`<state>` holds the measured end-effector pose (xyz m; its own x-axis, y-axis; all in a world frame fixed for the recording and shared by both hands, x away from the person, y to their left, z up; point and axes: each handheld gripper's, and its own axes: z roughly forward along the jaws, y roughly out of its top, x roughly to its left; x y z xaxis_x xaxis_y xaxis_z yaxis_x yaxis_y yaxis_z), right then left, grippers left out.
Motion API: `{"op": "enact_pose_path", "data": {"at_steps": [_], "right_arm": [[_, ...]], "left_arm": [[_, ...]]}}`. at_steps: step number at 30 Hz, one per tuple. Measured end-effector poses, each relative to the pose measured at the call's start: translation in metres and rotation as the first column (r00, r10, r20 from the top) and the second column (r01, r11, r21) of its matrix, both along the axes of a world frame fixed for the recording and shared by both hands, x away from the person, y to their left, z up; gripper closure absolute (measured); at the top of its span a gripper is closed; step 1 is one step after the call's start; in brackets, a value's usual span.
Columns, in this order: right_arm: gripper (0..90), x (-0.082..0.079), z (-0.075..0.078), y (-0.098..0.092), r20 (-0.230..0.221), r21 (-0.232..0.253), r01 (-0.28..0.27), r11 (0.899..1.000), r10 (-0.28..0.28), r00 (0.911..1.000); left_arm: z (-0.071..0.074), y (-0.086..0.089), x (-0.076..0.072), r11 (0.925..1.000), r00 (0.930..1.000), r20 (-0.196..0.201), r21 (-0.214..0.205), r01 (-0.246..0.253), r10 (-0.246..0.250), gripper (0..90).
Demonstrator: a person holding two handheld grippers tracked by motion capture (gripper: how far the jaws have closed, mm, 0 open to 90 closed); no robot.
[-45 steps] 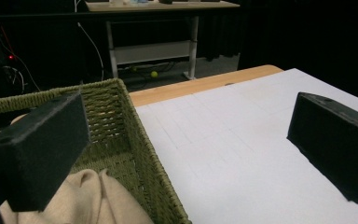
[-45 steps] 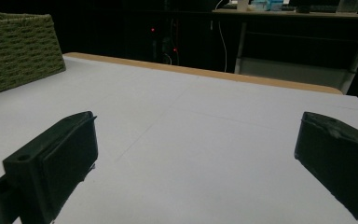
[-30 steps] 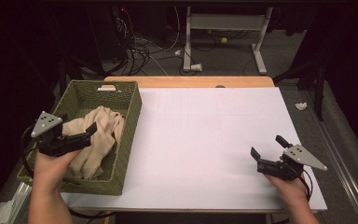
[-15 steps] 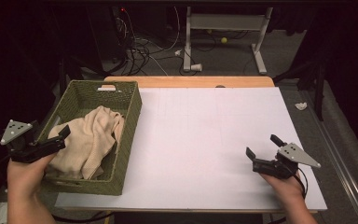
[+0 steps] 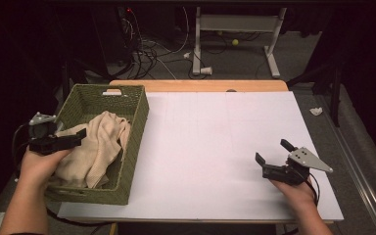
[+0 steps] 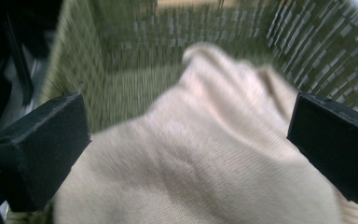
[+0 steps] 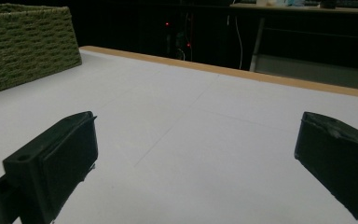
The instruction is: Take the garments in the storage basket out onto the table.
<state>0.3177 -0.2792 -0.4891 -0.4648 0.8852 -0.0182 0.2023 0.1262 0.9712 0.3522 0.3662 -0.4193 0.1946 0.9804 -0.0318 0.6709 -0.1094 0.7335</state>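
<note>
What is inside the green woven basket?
A crumpled beige cloth lies in the basket, spread over most of its floor. Anything beneath the cloth is covered. The left tongs hover open above it.

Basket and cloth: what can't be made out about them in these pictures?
- Basket floor: in the high view, the beige cloth covers most of it, so anything beneath is hidden.
- Cloth weave and basket wall: motion-blurred in the left gripper view, between the open left gripper.
- Cloth's near end: the person's left hand covers it.
- Basket: cut off at the left edge of the right gripper view.
</note>
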Motion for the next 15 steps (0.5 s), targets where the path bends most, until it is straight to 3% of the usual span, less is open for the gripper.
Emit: {"op": "enact_pose_path", "data": {"at_steps": [1, 2, 4, 9, 12, 14, 15], "right_arm": [[0.0, -0.001, 0.001, -0.001, 0.004, 0.002, 0.002, 1.0, -0.002, 1.0], [0.0, -0.002, 0.001, -0.002, 0.009, 0.004, 0.007, 1.0, -0.007, 0.9999], [0.0, -0.002, 0.001, -0.003, 0.009, 0.005, 0.009, 1.0, -0.009, 0.9999], [0.0, -0.002, 0.001, -0.003, -0.001, 0.018, 0.005, 1.0, -0.005, 1.0], [0.0, -0.004, 0.002, -0.002, 0.008, 0.017, 0.002, 1.0, -0.002, 1.0], [0.0, -0.004, 0.003, -0.003, 0.007, 0.022, 0.003, 1.0, -0.003, 1.0], [0.0, -0.004, 0.003, -0.003, 0.008, 0.022, 0.004, 1.0, -0.004, 1.0]], "left_arm": [[-0.003, -0.002, 0.003, 0.9998, 0.9991, -0.043, 0.02, 0.005, -0.005, 0.0], [-0.003, -0.002, 0.003, 0.9998, 0.9991, -0.043, 0.02, 0.005, -0.005, 0.0], [-0.008, -0.003, 0.007, 0.998, 0.9932, -0.113, 0.053, 0.034, -0.027, 0.0], [-0.016, 0.001, 0.014, 0.9993, 0.973, -0.23, 0.025, 0.029, -0.022, 0.0], [-0.02, 0.002, 0.021, 0.9983, 0.9397, -0.337, -0.005, 0.059, -0.057, 0.0], [-0.021, -0.001, 0.025, 0.9965, 0.9232, -0.377, 0.006, 0.083, -0.075, 0.0], [-0.022, -0.003, 0.027, 0.9948, 0.9111, -0.402, 0.005, 0.102, -0.092, 0.0]]}}
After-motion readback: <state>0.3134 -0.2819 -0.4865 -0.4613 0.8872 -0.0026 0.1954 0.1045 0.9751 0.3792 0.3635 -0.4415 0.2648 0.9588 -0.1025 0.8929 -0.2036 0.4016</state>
